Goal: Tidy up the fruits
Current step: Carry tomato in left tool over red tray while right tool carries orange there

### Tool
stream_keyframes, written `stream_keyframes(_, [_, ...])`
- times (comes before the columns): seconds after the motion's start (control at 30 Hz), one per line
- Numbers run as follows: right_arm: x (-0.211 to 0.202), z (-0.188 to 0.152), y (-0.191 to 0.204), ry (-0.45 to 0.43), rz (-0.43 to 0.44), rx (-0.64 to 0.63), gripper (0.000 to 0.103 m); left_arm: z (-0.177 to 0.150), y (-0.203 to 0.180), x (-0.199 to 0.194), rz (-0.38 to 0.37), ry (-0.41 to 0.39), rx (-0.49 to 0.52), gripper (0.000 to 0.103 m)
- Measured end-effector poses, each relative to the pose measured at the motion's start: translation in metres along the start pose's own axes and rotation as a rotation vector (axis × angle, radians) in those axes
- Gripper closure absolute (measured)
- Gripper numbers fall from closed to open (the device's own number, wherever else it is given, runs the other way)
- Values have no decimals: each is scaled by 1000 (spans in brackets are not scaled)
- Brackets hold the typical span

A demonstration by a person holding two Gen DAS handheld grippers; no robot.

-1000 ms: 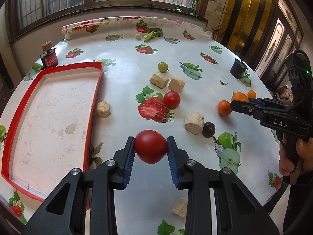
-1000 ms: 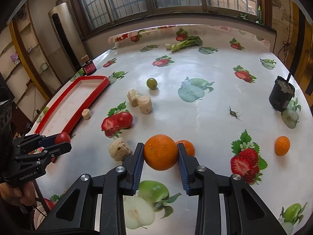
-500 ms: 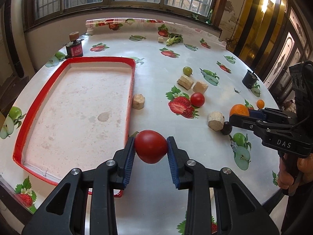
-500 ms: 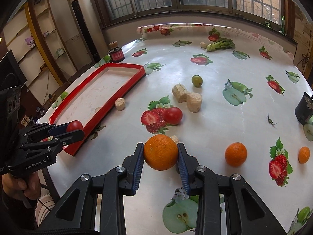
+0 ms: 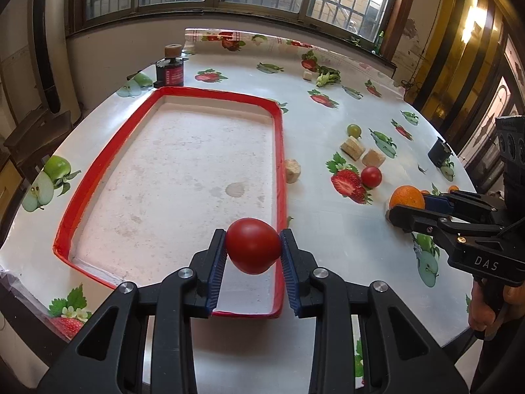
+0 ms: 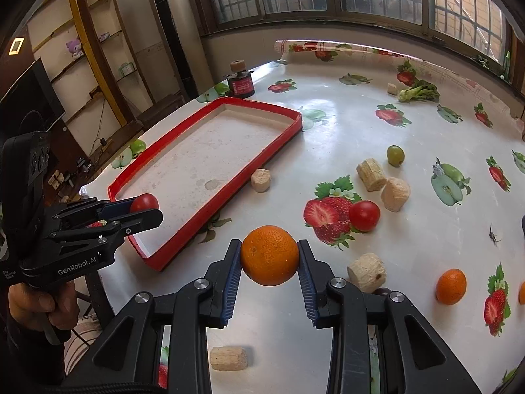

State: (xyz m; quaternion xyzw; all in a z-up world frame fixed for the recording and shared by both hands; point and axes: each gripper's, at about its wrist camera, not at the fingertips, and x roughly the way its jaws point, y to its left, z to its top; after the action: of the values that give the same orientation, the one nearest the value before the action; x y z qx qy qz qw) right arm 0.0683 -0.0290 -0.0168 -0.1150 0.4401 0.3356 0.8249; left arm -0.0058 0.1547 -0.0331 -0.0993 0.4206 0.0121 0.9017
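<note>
left wrist view, tomato (image 5: pixel 252 244) now over tray (image 5: pixel 88 193) corner

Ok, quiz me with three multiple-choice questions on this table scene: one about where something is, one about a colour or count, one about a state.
1. Where is the black jar?
A. Beyond the tray's far end
B. Inside the tray
C. Beside the loose orange

2. What colour is the tray rim?
A. Blue
B. Red
C. Green

3. What is the right gripper doing?
A. Standing open, empty
B. Shut on a cork
C. Shut on an orange

Answers: 1 A, the jar stands on the tablecloth past the tray's far rim. 2 B, a red rim frames the whitish floor. 3 C, both pads press the orange's sides.
</note>
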Motion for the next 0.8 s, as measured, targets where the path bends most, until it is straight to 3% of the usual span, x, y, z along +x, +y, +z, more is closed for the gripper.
stream_keyframes(0.37, [33,30,44,21,75,-69,69,8,52,-1,64,-2,-67,73])
stream_keyframes(0.8, [111,78,79,97,150,-115,69,17,87,19,99,36,-112,73])
